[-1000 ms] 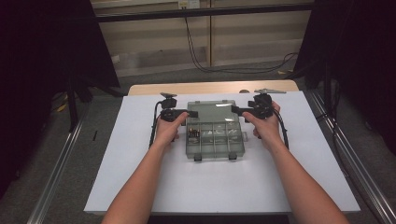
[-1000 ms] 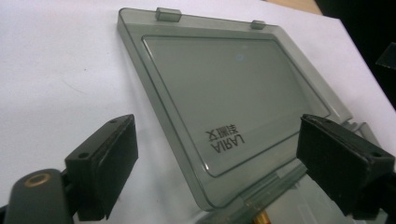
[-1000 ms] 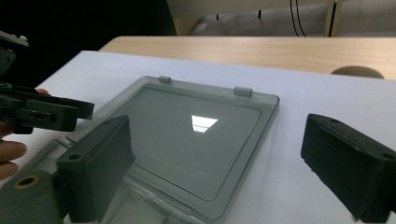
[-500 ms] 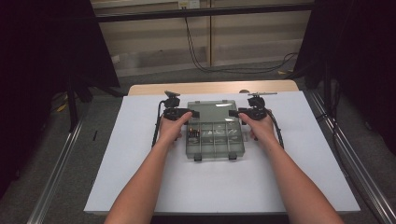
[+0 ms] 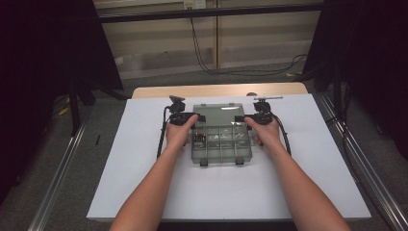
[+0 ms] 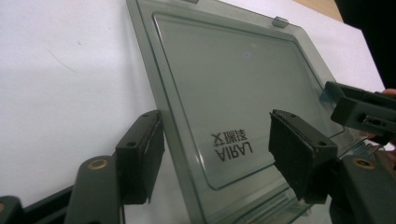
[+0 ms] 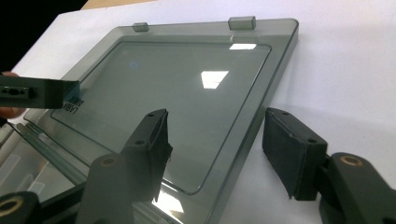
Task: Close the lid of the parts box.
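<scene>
- Left gripper (image 5: 179, 117) sits at the left edge of the open lid (image 5: 217, 112) of a smoky clear compartment box (image 5: 221, 142); its jaws have just been closing and straddle that edge, pads not yet pressing.
- Right gripper (image 5: 260, 117) sits at the lid's right edge, jaws likewise straddling the rim with gaps either side, released.
- Lid lies flat on the white table sheet (image 5: 120, 159), behind the box's tray, printed lettering (image 6: 231, 145) on it.
- Box rests mid-table between both hands.
</scene>
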A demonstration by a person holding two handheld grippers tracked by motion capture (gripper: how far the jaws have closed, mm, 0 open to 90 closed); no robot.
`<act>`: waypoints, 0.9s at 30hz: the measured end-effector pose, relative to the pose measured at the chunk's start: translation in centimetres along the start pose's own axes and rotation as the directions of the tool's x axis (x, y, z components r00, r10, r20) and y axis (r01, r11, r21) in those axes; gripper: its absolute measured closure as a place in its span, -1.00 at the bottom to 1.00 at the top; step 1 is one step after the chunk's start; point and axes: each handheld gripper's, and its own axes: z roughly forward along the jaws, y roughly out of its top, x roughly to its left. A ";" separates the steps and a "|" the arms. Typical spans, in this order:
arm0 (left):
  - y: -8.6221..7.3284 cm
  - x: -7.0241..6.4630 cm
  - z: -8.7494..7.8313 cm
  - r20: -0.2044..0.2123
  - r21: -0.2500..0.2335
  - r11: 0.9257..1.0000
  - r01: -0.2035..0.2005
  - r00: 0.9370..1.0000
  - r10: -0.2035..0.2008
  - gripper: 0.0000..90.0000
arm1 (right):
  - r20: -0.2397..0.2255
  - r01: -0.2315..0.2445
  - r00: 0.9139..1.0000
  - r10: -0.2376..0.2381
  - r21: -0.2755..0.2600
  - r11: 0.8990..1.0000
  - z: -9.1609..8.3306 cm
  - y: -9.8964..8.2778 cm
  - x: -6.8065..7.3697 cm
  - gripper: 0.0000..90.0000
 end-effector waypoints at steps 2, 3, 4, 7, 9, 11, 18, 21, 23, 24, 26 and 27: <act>0.0 -0.2 0.1 -0.021 -0.012 1.000 0.001 1.000 -0.001 -0.12 | 0.002 0.007 1.000 -0.007 0.004 1.000 0.0 0.0 0.0 -0.08; 0.0 -0.1 0.0 -0.022 -0.014 1.000 0.004 1.000 -0.004 -0.07 | 0.005 0.017 1.000 -0.017 0.004 1.000 0.0 0.0 0.0 -0.08; 0.0 0.1 -0.1 -0.017 -0.005 1.000 -0.003 1.000 0.003 -0.01 | 0.007 0.018 1.000 -0.018 0.006 1.000 0.0 0.0 0.1 -0.07; 0.0 0.6 -0.2 -0.001 -0.017 1.000 -0.001 1.000 0.001 0.14 | -0.001 0.005 1.000 -0.005 0.012 1.000 -0.1 0.0 0.0 -0.02; -0.1 0.7 -0.3 0.025 -0.030 0.999 0.019 1.000 -0.019 0.21 | -0.040 -0.019 0.999 0.019 0.001 1.000 -0.1 0.0 -0.3 0.03; -0.2 0.8 -0.4 0.038 -0.030 0.999 0.021 0.999 -0.020 0.22 | -0.040 -0.018 0.999 0.018 -0.009 1.000 -0.2 0.0 -0.4 0.08; 0.0 0.8 -1.5 0.055 -0.080 0.997 -0.015 0.998 0.019 0.44 | -0.020 0.049 0.999 -0.051 -0.079 0.996 -1.6 0.4 -0.2 0.44; -0.1 0.9 -2.1 0.079 -0.111 0.993 -0.036 0.996 0.045 0.54 | -0.037 0.046 0.998 -0.051 -0.123 0.991 -2.6 0.6 -0.2 0.67; -0.3 0.9 -2.3 0.084 -0.130 0.990 -0.051 0.994 0.062 0.55 | -0.045 0.048 0.997 -0.054 -0.140 0.989 -3.0 0.6 -0.1 0.82; -0.3 0.9 -2.4 0.093 -0.139 0.988 -0.061 0.993 0.075 0.55 | -0.034 0.054 0.998 -0.059 -0.145 0.988 -3.3 0.6 0.0 0.84; -0.4 0.8 -2.5 0.094 -0.150 0.986 -0.070 0.992 0.085 0.55 | -0.020 0.080 0.996 -0.084 -0.153 0.985 -3.6 0.6 0.3 0.86; -0.4 0.9 -2.7 0.093 -0.149 0.985 -0.088 0.990 0.102 0.54 | -0.017 0.084 0.996 -0.088 -0.153 0.985 -3.7 0.5 0.3 0.87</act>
